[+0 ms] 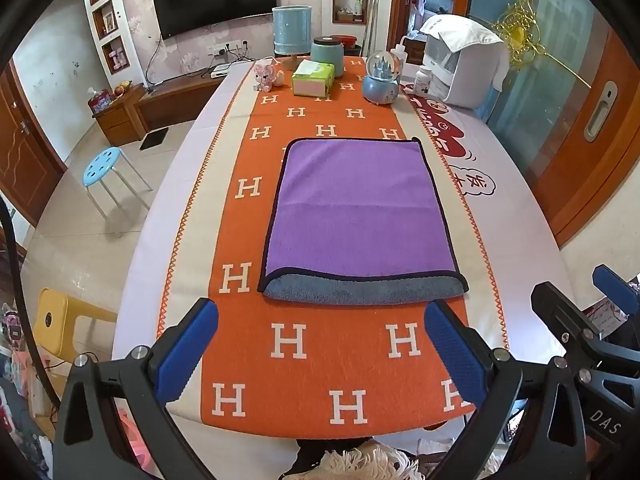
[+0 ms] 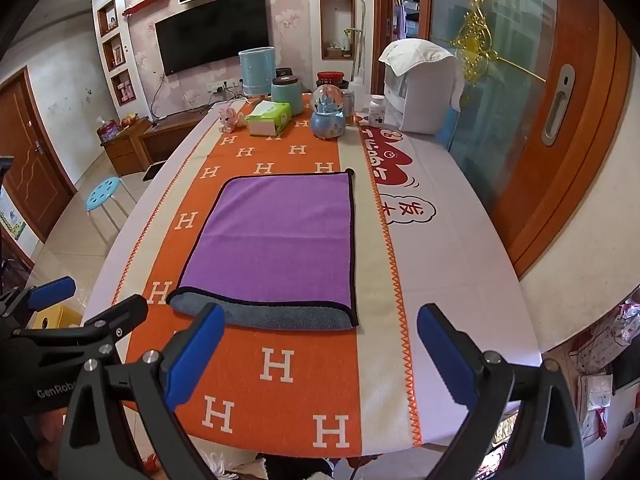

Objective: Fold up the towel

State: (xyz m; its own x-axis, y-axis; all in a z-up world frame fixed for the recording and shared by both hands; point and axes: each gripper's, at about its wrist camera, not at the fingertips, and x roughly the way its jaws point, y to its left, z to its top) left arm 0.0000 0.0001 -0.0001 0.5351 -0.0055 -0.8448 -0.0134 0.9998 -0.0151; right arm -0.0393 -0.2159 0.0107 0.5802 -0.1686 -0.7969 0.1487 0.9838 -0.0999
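We see one towel (image 1: 352, 208) lying flat in the middle of the orange runner (image 1: 332, 360) on the table (image 1: 520, 220), folded once so that its purple top layer covers a grey layer that shows as a strip along the near edge. In the left wrist view the towel sits at twelve o'clock from the left gripper (image 1: 322, 354), whose two blue fingers (image 1: 188, 348) stand spread wide apart above the runner, holding nothing and clear of the cloth. In the right wrist view the towel lies toward eleven o'clock from the right gripper (image 2: 320, 354), and its two blue fingers (image 2: 448, 354) are likewise parted with nothing between them; the left one overlaps the grey strip in the picture, though we cannot tell whether it touches. At the far end of the table, at twelve o'clock, we count one blue lamp (image 1: 292, 30), one teal jar (image 1: 327, 56), one green tissue pack (image 1: 313, 78), one pink toy (image 1: 266, 76), one snow globe (image 1: 382, 80) and one small white bottle (image 1: 422, 80). Toward one o'clock stands one white appliance (image 1: 468, 68) with a cloth draped over it. On the floor at nine o'clock stands one blue stool (image 1: 102, 168), and one yellow stool (image 1: 52, 320) sits at eight o'clock.
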